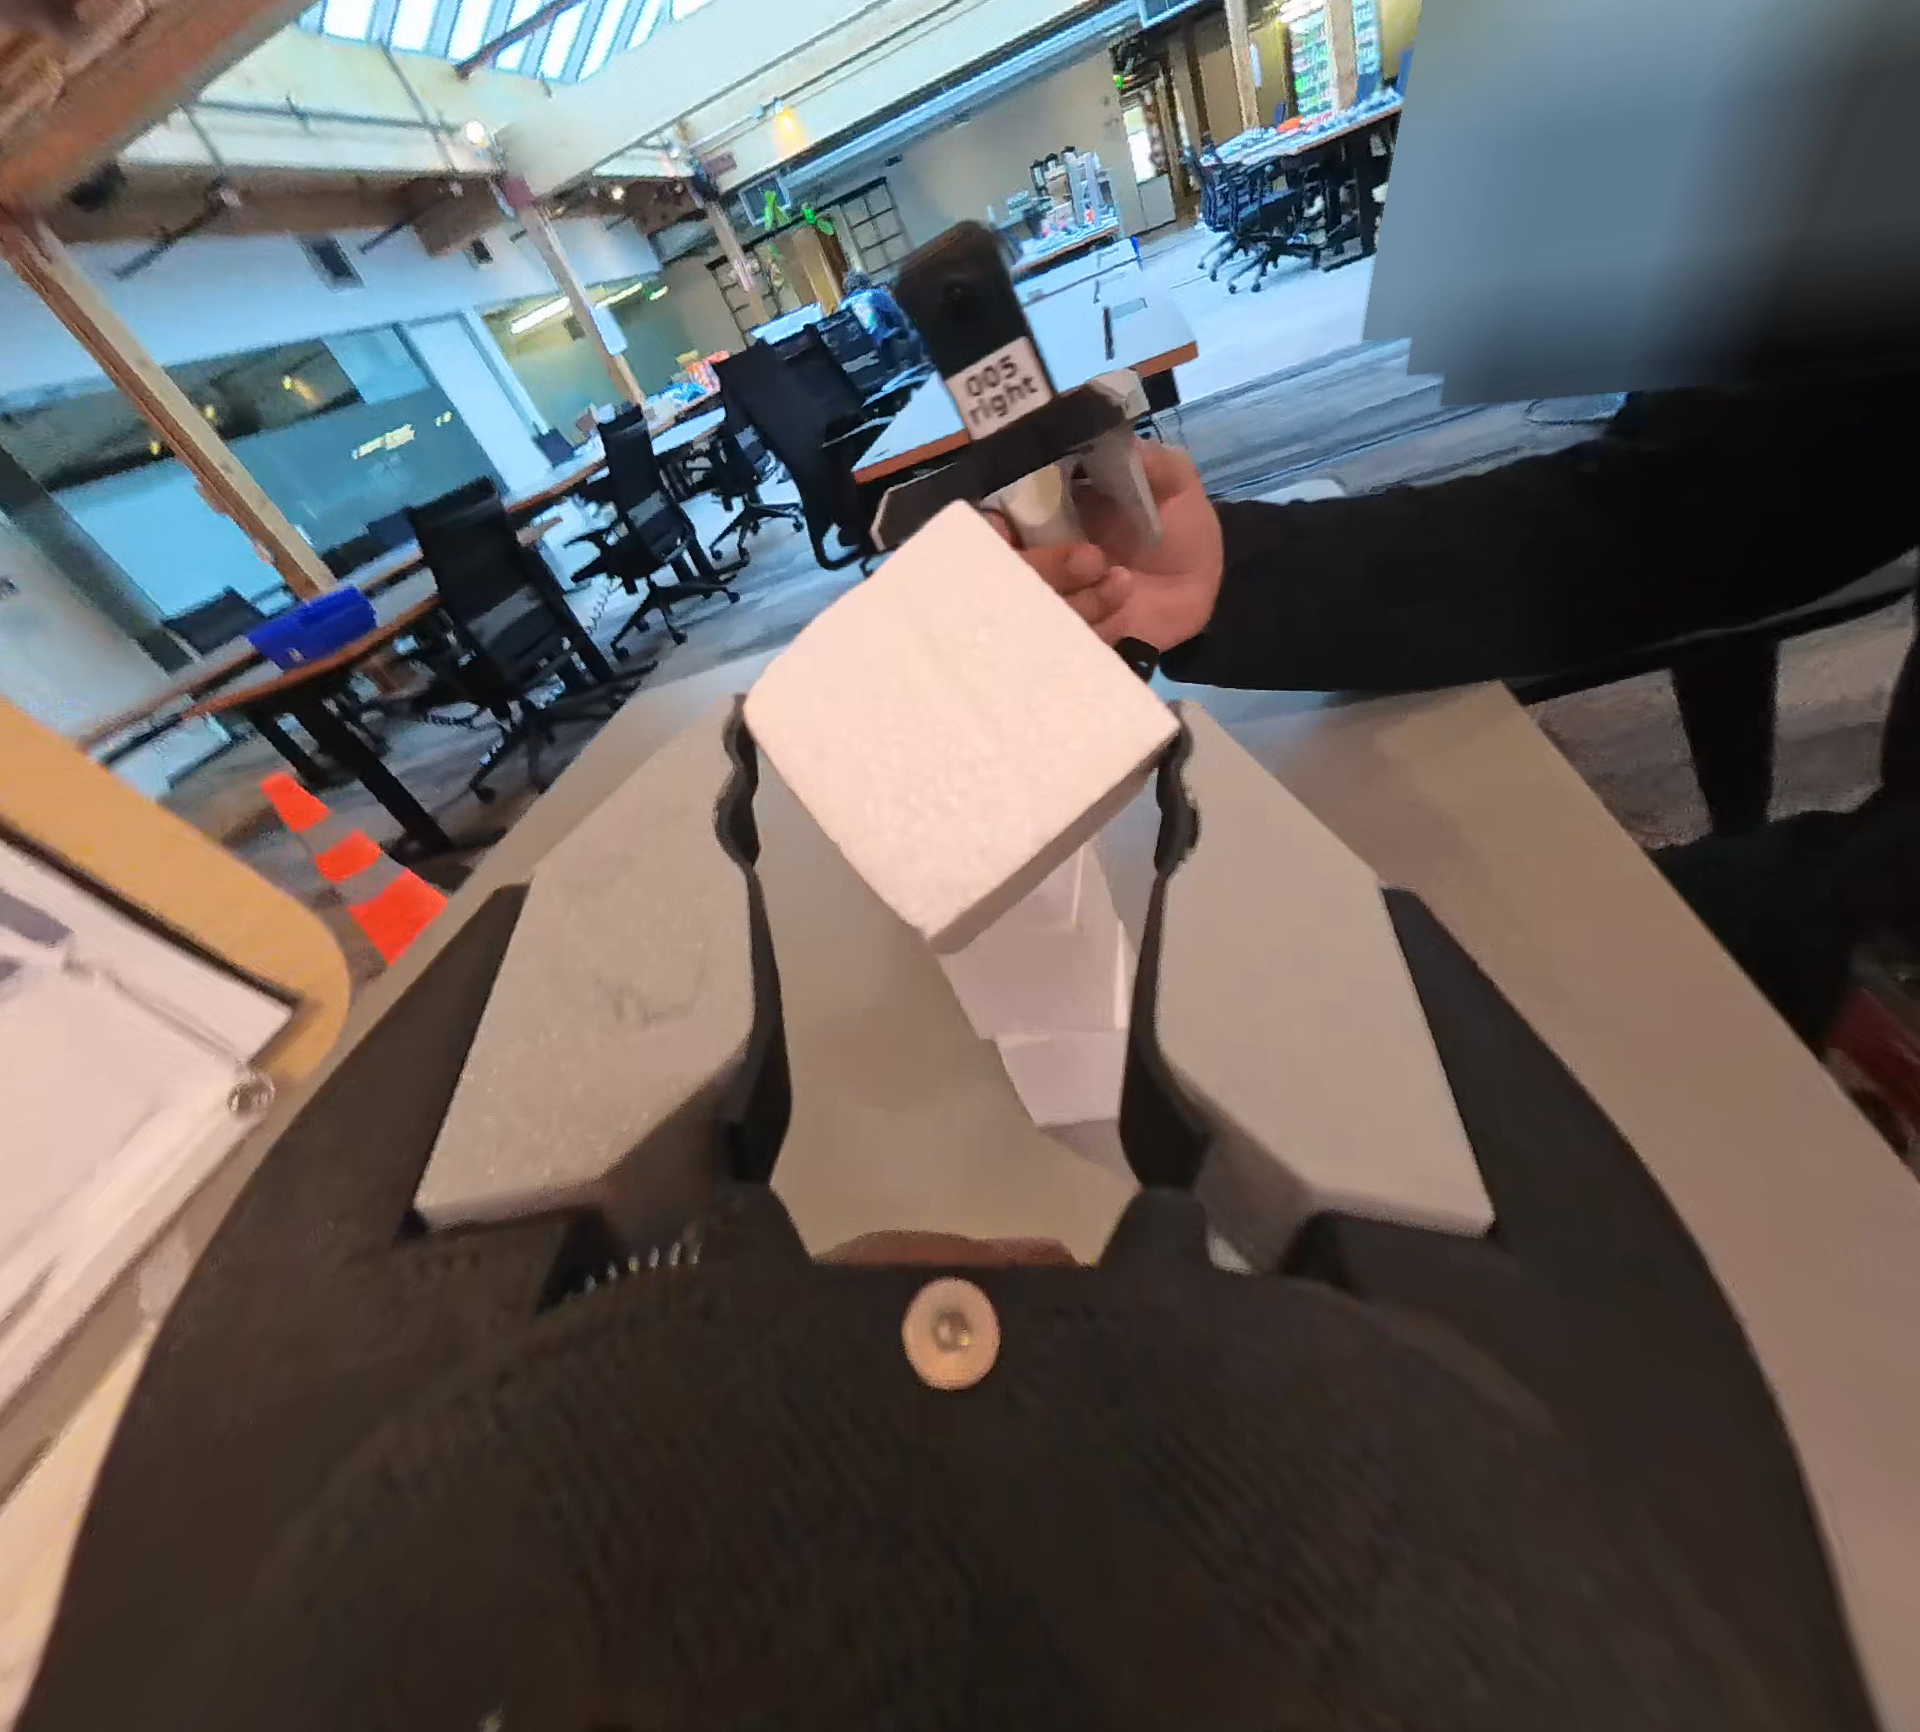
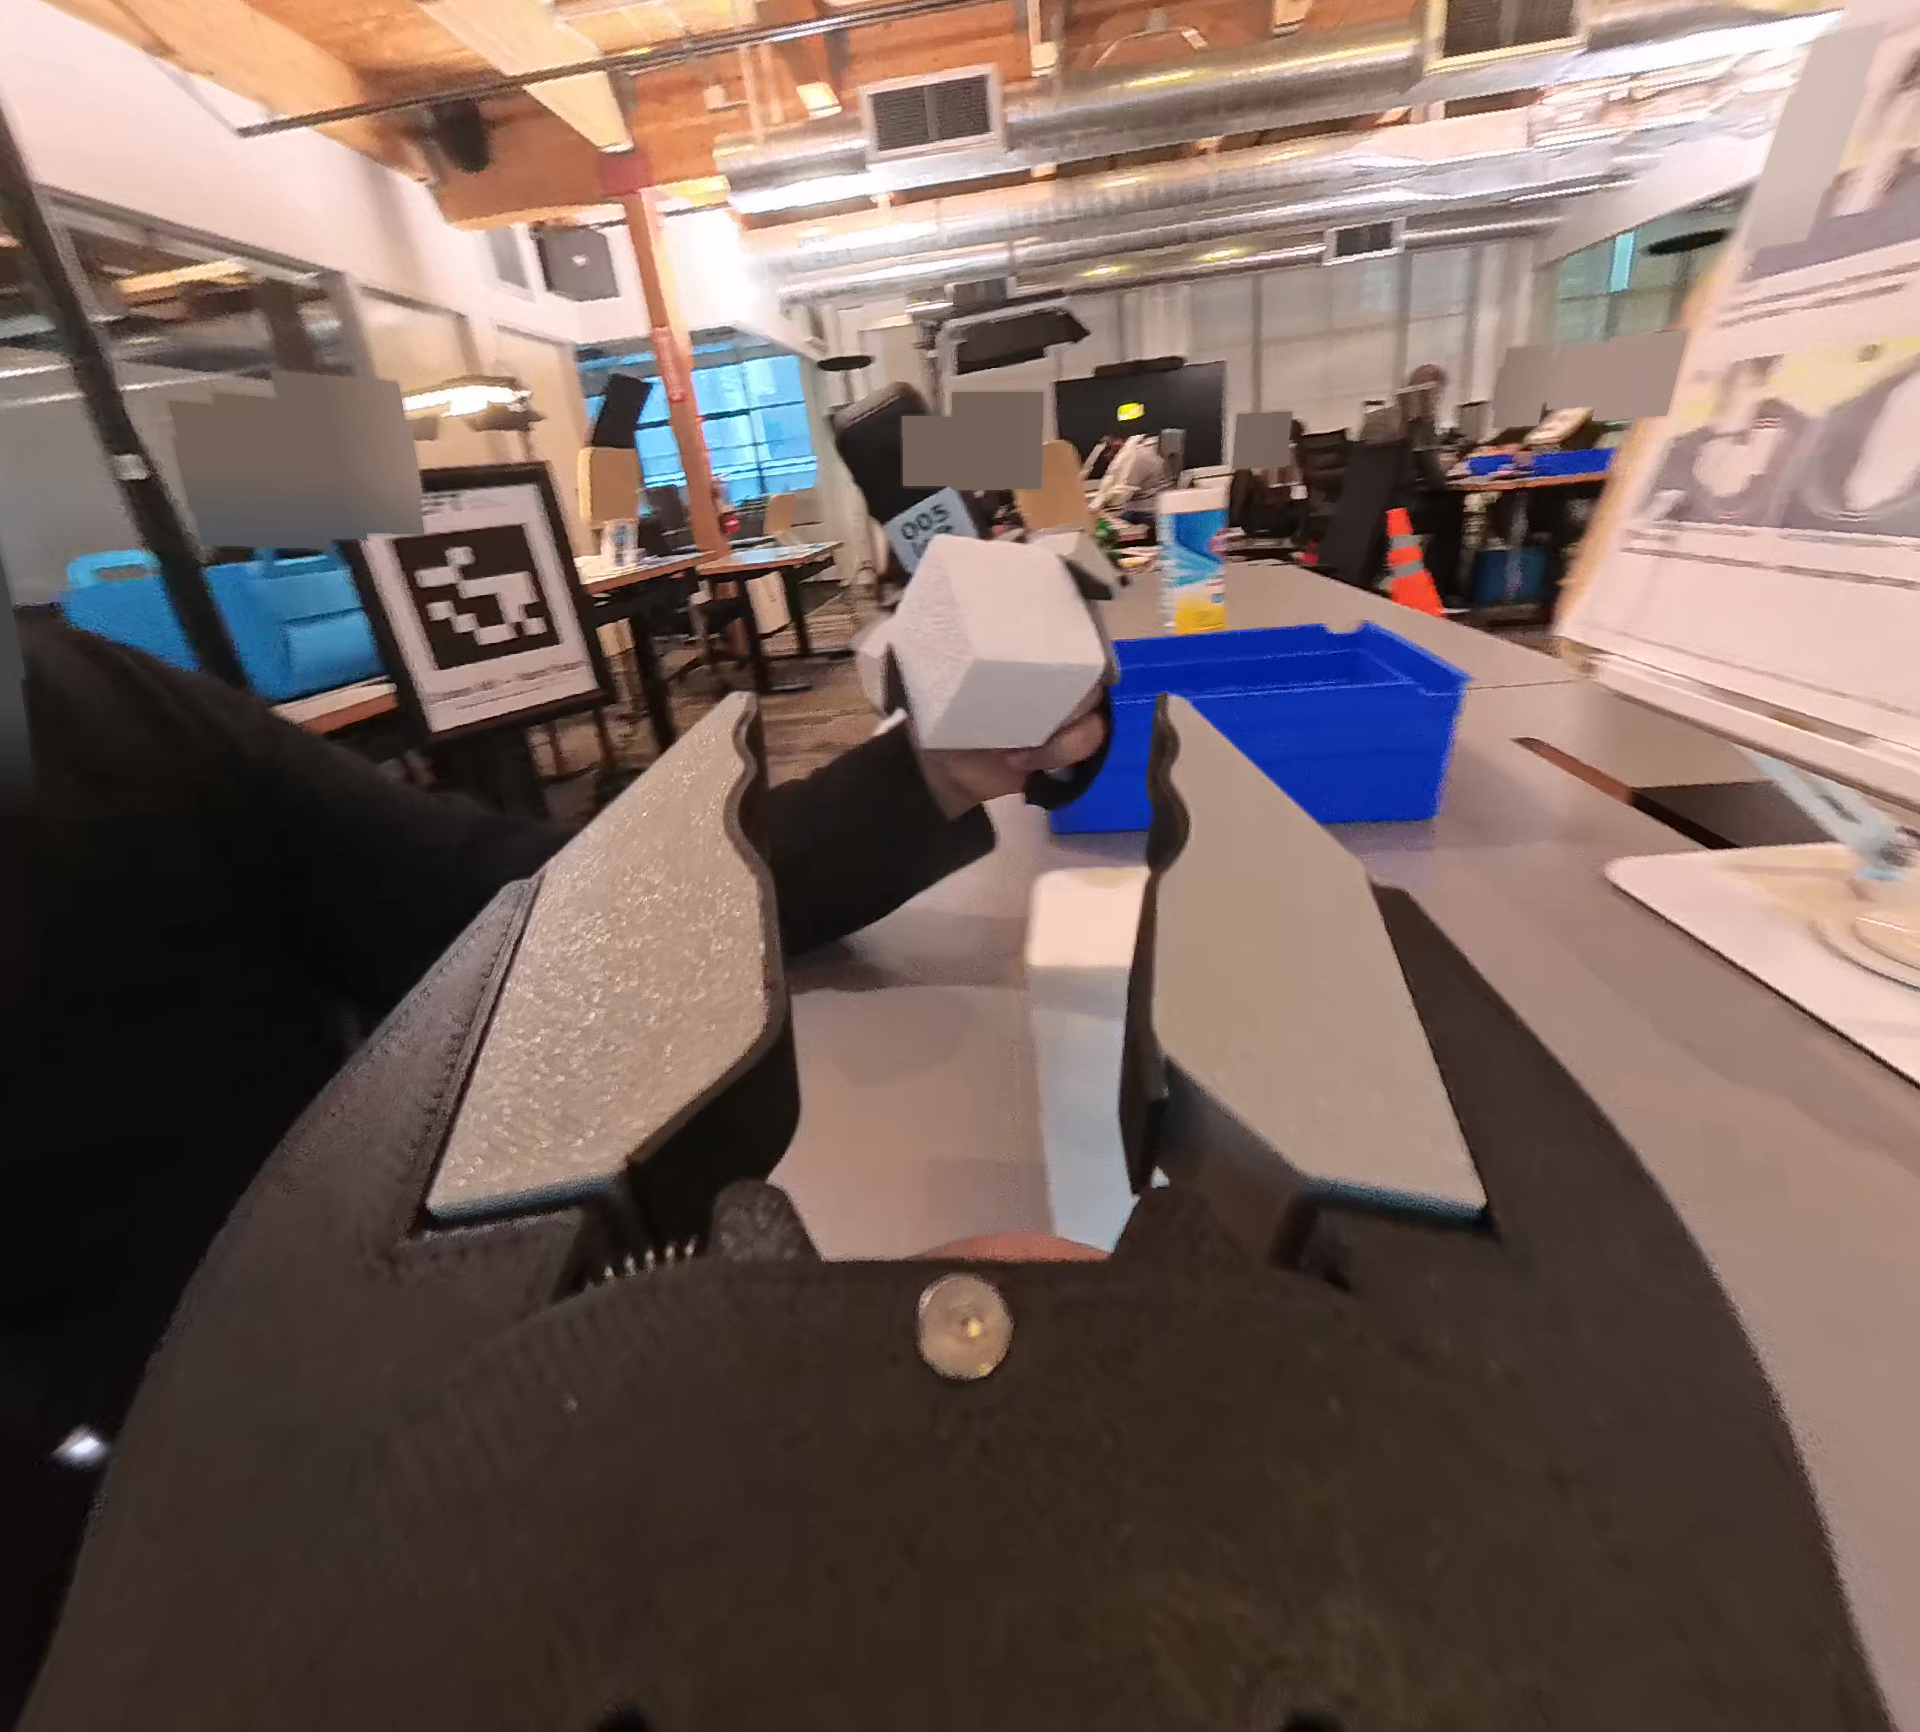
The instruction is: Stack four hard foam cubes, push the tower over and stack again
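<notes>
A white hard foam cube [image 1: 935, 706] sits tilted between the two grey fingertips of the left gripper [image 1: 961, 732], which is clamped on its sides and holds it in the air. Directly under it, between the same fingers, a stack of more white foam cubes [image 1: 1049, 1007] stands on the grey table [image 1: 1558, 903]; the lifted cube hides its top, so I cannot tell whether they touch or how many cubes are in the stack. The right gripper [image 2: 956, 726] has its fingers spread well apart with nothing between the pads; the white top of the stack shows low between them, close to the right finger. In the left wrist view this gripper hangs just beyond the lifted cube, held by a hand [image 1: 1143, 570] in a black sleeve [image 1: 1507, 570]. Farther along the table in the right wrist view stands a blue plastic bin [image 2: 1288, 726], and beyond it a white and blue cylindrical canister [image 2: 1195, 560]. To the far left a framed black-and-white marker board [image 2: 488, 602] stands, and an orange striped cone [image 2: 1408, 560] stands far right.
</notes>
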### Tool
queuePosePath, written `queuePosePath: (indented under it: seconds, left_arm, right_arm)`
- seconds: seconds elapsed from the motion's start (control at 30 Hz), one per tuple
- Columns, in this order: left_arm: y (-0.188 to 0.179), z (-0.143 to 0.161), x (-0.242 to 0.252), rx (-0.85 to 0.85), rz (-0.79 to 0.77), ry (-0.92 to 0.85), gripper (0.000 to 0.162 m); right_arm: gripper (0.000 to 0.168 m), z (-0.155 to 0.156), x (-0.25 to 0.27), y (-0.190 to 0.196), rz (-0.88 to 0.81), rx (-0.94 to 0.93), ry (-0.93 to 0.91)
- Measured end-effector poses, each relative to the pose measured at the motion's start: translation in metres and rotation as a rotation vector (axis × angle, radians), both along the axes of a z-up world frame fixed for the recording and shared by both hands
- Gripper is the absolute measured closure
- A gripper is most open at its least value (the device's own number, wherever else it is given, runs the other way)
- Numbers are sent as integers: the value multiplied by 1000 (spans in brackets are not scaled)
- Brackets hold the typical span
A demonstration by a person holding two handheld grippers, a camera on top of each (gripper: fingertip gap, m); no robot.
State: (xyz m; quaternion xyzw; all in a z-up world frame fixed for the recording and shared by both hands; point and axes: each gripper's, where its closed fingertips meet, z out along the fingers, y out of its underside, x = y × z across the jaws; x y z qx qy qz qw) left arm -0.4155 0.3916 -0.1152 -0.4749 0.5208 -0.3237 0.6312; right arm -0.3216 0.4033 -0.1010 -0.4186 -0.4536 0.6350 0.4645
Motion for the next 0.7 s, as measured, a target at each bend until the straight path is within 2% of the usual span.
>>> queuePosePath:
  seconds: [0.13,0.37,0.7]
  left_arm:
    - [-26,9,23,150,-33,27,85]
    - [-57,18,55,397,-63,23,85]
    - [-61,12,80,398,-87,12,85]
  right_arm:
    - [97,5,-5,-34,136,6,-30]
    - [93,-6,-24,-52,167,19,-100]
    - [92,6,-31,-65,155,69,14]
